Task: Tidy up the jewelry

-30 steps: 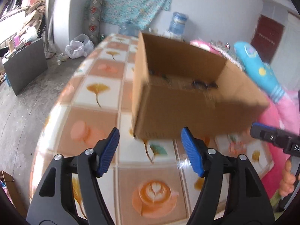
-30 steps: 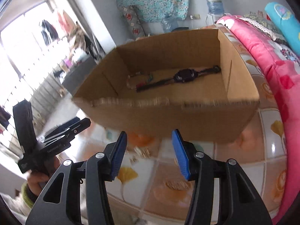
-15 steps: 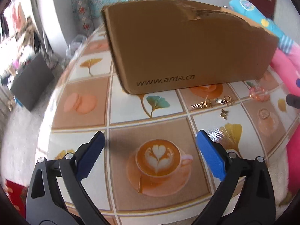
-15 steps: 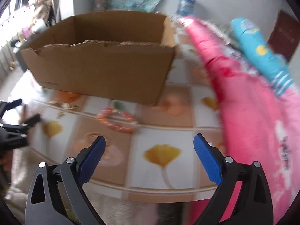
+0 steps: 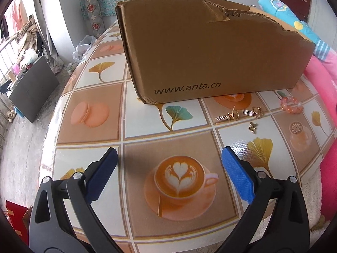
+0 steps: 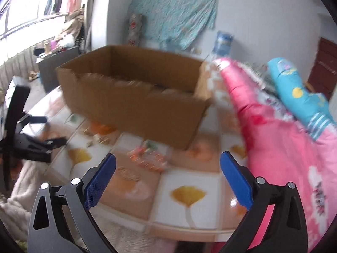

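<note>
Hovering with both grippers spread wide and empty, left gripper [image 5: 168, 172] and right gripper [image 6: 167, 175], you face the cardboard box [image 5: 210, 52]. Gold earrings [image 5: 228, 117] and a pink bead bracelet [image 5: 290, 104] lie just before the box's front wall. Approach one earring low, pinching gently.

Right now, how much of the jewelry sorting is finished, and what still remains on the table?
Done: unclear, since the cardboard box stands on the table but its inside is too blurred to read. In hand: nothing; the left gripper and right gripper are both open and empty. Left: the gold earrings, the small gold charm and the pink bead bracelet lie loose in front of the box.
</note>
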A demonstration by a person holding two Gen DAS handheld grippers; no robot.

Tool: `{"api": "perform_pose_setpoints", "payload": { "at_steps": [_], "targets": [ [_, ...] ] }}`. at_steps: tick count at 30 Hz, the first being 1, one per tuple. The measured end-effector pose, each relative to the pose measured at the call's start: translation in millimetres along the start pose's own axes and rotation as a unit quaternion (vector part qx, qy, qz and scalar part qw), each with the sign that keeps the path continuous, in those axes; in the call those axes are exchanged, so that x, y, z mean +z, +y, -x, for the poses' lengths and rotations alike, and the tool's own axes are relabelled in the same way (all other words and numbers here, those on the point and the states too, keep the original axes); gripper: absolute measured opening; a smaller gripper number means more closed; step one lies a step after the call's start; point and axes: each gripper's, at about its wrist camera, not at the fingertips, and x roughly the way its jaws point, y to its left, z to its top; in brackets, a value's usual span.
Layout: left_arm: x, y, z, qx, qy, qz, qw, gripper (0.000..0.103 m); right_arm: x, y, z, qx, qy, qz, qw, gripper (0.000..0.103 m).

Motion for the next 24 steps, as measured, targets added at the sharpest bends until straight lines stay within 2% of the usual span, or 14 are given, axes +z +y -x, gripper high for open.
{"api": "perform_pose_setpoints", "payload": {
  "at_steps": [7,11,16,17,23,24],
  "targets": [
    [-1.8,4.2,-1.9,-0.006,-0.016,0.001,0.9999,0.096,-1.7,14.5,-16.1,0.074,0.019,-0.065,0.995,0.096],
    [-0.1,3.2,-0.2,-0.009,-0.016,-0.008,0.9998,0.094,0.4,18.5,-24.5,0.108,0.029,-0.091,0.99,0.084],
    [-0.8,-4.0,22.6,-0.079,-0.067,-0.02,0.9944,0.07,1.0,21.8,-34.1,0.129,0.034,-0.105,0.985,0.068],
    [-1.0,-8.1,25.4,-0.093,-0.073,-0.028,0.9926,0.068,0.6,22.2,-36.0,0.131,0.036,-0.105,0.985,0.066],
    [1.1,-34.6,22.6,-0.146,-0.066,-0.067,0.9848,0.044,-0.9,21.5,-46.0,0.148,0.044,-0.111,0.982,0.06],
    [1.3,-38.1,20.5,-0.151,-0.063,-0.073,0.9839,0.038,-1.5,21.0,-46.2,0.15,0.044,-0.11,0.982,0.06]
  ]
}}
